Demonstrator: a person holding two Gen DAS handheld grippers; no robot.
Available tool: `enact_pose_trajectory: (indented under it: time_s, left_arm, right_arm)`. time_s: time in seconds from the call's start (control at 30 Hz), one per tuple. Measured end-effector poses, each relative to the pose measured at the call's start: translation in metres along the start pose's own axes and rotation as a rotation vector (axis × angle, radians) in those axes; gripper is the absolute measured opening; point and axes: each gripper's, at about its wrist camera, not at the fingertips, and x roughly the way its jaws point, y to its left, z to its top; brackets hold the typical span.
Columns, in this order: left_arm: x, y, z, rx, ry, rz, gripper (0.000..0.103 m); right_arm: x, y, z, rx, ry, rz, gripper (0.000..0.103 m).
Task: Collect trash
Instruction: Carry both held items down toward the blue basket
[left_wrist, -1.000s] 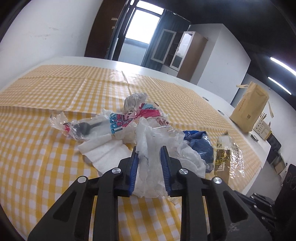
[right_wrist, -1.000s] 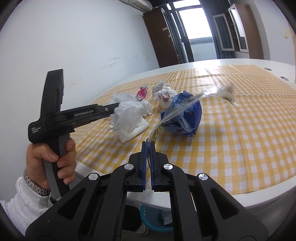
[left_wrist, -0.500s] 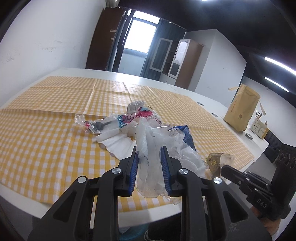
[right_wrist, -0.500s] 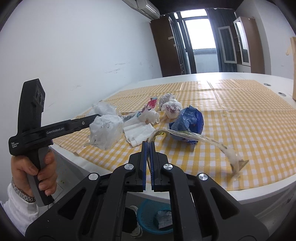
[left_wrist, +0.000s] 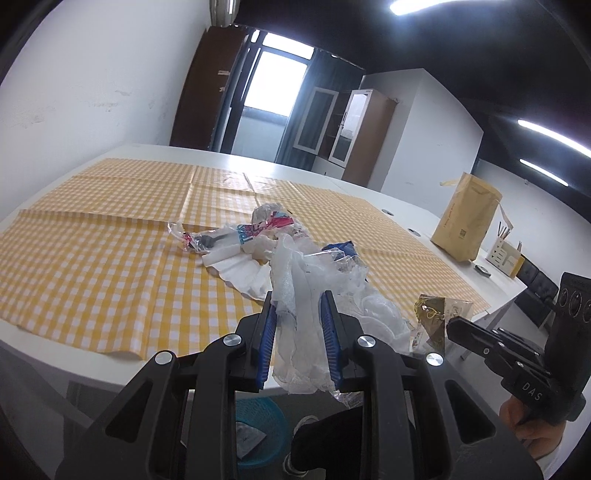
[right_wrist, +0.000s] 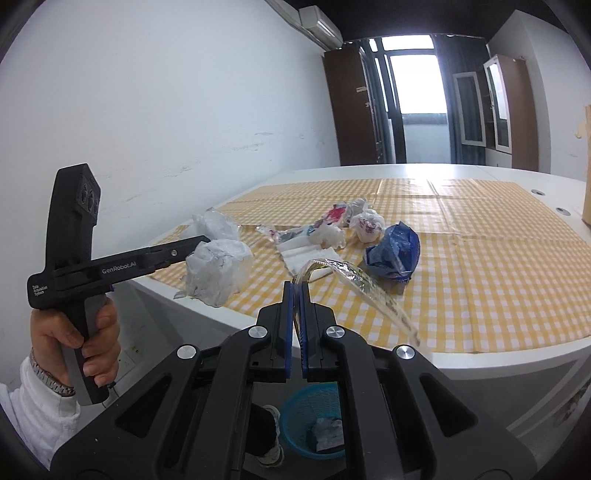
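White crumpled plastic wad (left_wrist: 299, 325) is sitting clenched in the left claw (left_wrist: 298, 314), held off the near edge of the worktop (right_wrist: 369, 173). Yellow checked cloth (left_wrist: 92, 258) is carrying remaining trash: a paper napkin (left_wrist: 236, 267), a printed wrapper (left_wrist: 221, 238), a blue bag (right_wrist: 393, 251). Right claw (right_wrist: 295, 291) is pinching a clear gold-printed wrapper (right_wrist: 362, 286), which is trailing off to the right above the cloth edge. Blue basket (right_wrist: 310, 421) is sitting on the floor below both claws, holding some scraps.
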Motion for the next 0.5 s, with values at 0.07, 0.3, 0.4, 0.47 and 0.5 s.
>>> enact_pose_trajectory:
  time_s: [0.07, 0.3, 0.4, 0.47, 0.5]
  left_arm:
    - [-0.008, -0.003, -0.002, 0.011, -0.007, -0.003, 0.023]
    - [-0.039, -0.006, -0.015, 0.023, -0.026, -0.004, 0.023]
    - [-0.048, -0.007, -0.023, 0.028, -0.023, 0.001, 0.023]
    - [-0.053, -0.006, -0.030, 0.034, -0.015, 0.007, 0.023]
    - [-0.055, -0.005, -0.034, 0.034, -0.009, 0.012, 0.023]
  right_arm:
    - [-0.006, 0.006, -0.002, -0.011, 0.002, 0.012, 0.002]
    - [-0.024, 0.027, -0.008, -0.023, 0.022, 0.073, 0.002]
    - [-0.029, 0.036, -0.015, -0.036, 0.044, 0.077, 0.002]
    - [-0.029, 0.043, -0.022, -0.054, 0.063, 0.075, 0.002]
    - [-0.030, 0.046, -0.025, -0.058, 0.070, 0.075, 0.002]
